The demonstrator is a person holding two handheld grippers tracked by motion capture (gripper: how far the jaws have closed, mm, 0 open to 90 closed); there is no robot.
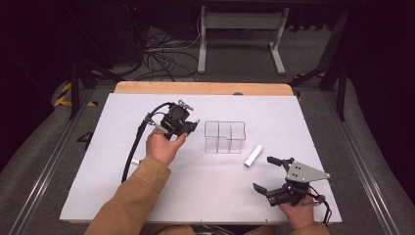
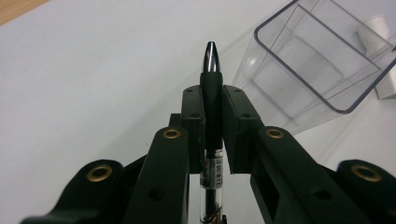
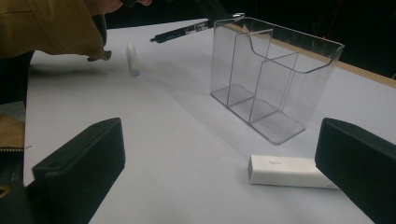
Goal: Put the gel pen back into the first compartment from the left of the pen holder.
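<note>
From the high view we see our left gripper [image 1: 188,128] up over the white table [image 1: 98,161], just left of the clear box [image 1: 224,137]. Our right gripper [image 1: 268,174] sits low, its jaws spread wide, near a white block [image 1: 253,155].

In the left gripper view our jaws pinch a black pen [image 2: 211,93], tip out, beside the box [image 2: 322,60].

In the right gripper view we see our wide jaws, the block [image 3: 287,171] and a small white tube [image 3: 132,58].

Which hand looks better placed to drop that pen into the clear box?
Probably the left. The left gripper is shut on the pen, raised close beside the box. The right gripper rests open near the table's front edge, holding nothing.
</note>
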